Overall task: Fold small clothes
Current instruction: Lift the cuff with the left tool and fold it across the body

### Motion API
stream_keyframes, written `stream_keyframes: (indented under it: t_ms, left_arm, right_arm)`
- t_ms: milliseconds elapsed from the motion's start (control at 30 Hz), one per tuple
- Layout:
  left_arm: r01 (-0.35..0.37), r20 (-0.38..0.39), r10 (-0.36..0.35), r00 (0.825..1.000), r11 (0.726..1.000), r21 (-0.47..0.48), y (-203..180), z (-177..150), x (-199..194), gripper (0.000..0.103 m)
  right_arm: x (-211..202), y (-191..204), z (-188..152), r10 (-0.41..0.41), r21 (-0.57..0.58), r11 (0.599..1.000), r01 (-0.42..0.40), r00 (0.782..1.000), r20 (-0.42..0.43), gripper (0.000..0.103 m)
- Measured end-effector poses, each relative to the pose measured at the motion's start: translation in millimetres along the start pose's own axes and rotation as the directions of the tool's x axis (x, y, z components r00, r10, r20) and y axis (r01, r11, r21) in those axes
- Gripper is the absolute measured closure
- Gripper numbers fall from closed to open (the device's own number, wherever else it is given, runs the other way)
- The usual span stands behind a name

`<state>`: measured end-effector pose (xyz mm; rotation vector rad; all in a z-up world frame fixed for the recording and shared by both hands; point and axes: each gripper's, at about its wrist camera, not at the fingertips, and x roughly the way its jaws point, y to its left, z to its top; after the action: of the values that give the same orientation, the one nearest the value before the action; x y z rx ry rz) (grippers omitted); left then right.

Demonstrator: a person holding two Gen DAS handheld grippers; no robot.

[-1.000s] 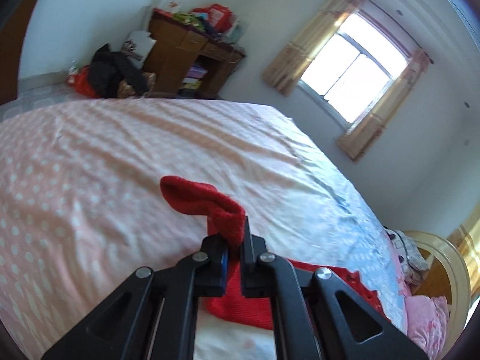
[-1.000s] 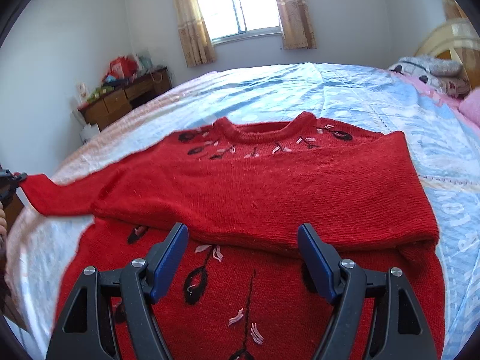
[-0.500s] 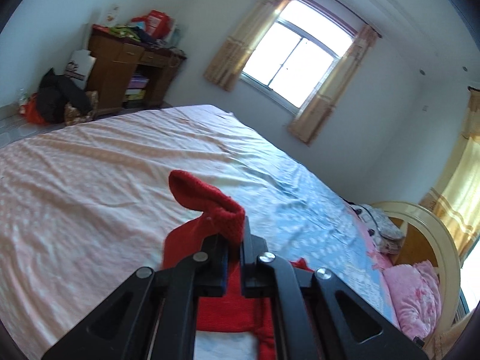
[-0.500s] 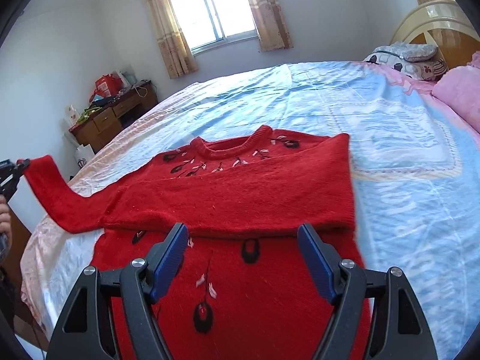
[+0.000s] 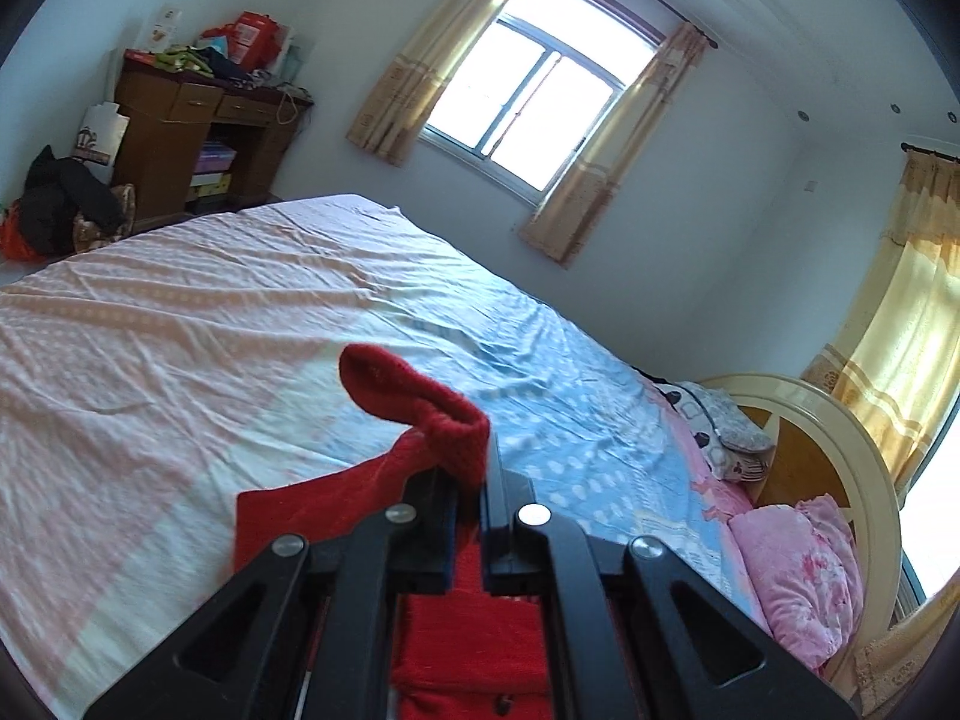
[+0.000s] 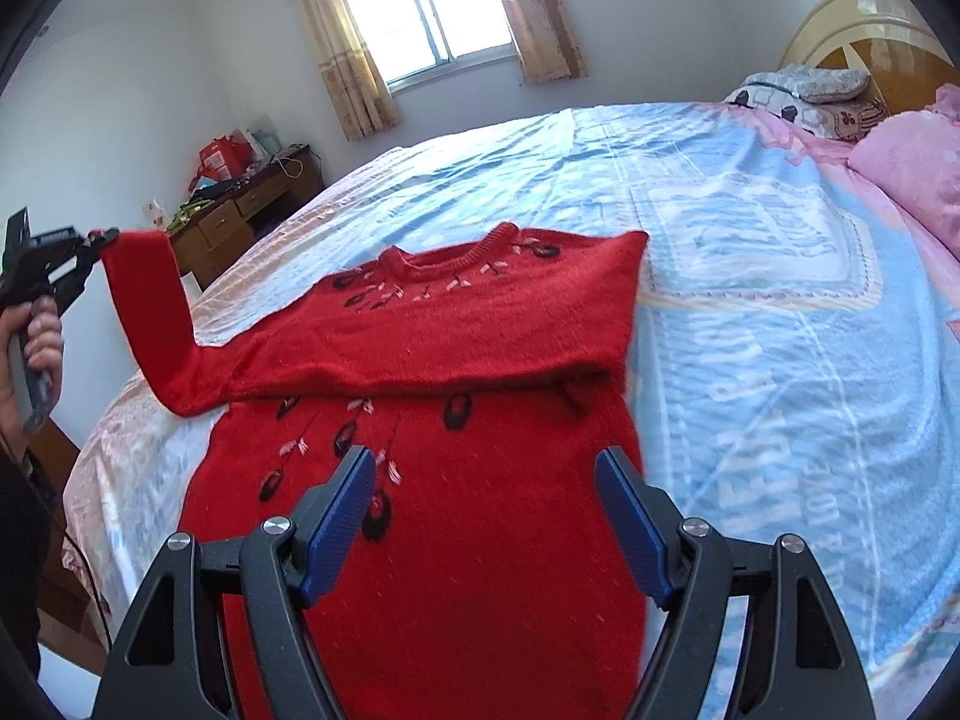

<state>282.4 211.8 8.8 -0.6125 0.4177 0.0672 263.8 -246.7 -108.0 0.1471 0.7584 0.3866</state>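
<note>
A red knitted sweater [image 6: 468, 348] with black and pink embroidery lies flat on the bed, neck away from me, one sleeve folded across the chest. My left gripper [image 5: 471, 480] is shut on the cuff of the other sleeve [image 5: 420, 402] and holds it lifted above the bed; it also shows at the left edge of the right wrist view [image 6: 90, 240], with the sleeve [image 6: 150, 312] hanging down from it. My right gripper [image 6: 486, 498] is open and empty, hovering over the sweater's lower body.
The bed [image 6: 780, 300] has a blue and pink patterned sheet. Pink and grey pillows [image 6: 900, 156] and a cream headboard [image 6: 858, 18] are at the right. A cluttered wooden desk [image 5: 198, 126] stands by the far wall near the window [image 5: 528, 108].
My left gripper has raised the sleeve cuff higher and swung it toward the sweater. My right gripper has pulled back toward the hem, still open.
</note>
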Motion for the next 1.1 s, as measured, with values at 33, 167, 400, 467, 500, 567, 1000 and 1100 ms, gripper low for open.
stream_keyframes:
  t_ms: [33, 167, 400, 467, 500, 567, 1000, 1100]
  left_arm:
    - [0.008, -0.003, -0.008, 1.0, 1.0, 0.0, -4.5, -0.1, 2.2, 0.098]
    - [0.035, -0.011, -0.035, 0.999, 0.999, 0.025, -35.0, -1.5, 12.6, 0.098]
    - [0.078, -0.05, -0.075, 0.996, 0.995, 0.064, -94.6, -12.6, 30.7, 0.098]
    - [0.088, -0.055, -0.084, 0.995, 0.993, 0.077, -106.6, -14.3, 34.6, 0.098]
    - [0.097, -0.059, -0.092, 0.994, 0.992, 0.084, -113.6, -16.6, 36.3, 0.098]
    - [0.109, -0.066, -0.103, 0.992, 0.989, 0.096, -126.6, -20.7, 40.4, 0.098]
    - [0.175, -0.142, -0.155, 0.978, 0.974, 0.14, -199.5, -83.3, 80.9, 0.098]
    - [0.182, -0.184, -0.149, 0.972, 0.967, 0.178, -217.9, -116.8, 95.9, 0.098]
  right_arm:
    - [-1.7, -2.6, -1.8, -0.002, 0.003, 1.0, 0.002, 1.0, -0.001, 0.027]
    - [-9.1, -18.1, -11.9, -0.011, 0.033, 0.999, 0.01, 1.0, 0.01, 0.027]
    - [-9.8, -43.2, -21.7, -0.03, 0.112, 0.993, 0.028, 0.999, 0.022, 0.027]
    - [-8.3, -49.4, -23.9, -0.028, 0.14, 0.99, 0.025, 0.999, 0.02, 0.027]
    - [-7.5, -52.3, -24.8, -0.027, 0.151, 0.988, 0.024, 1.0, 0.016, 0.027]
    - [-7.2, -54.0, -25.3, -0.025, 0.154, 0.988, 0.023, 1.0, 0.014, 0.027]
    - [-0.9, -57.8, -33.3, -0.028, 0.169, 0.985, 0.027, 1.0, 0.003, 0.027]
    - [-2.2, -59.8, -35.0, -0.04, 0.174, 0.984, 0.038, 0.999, 0.008, 0.027]
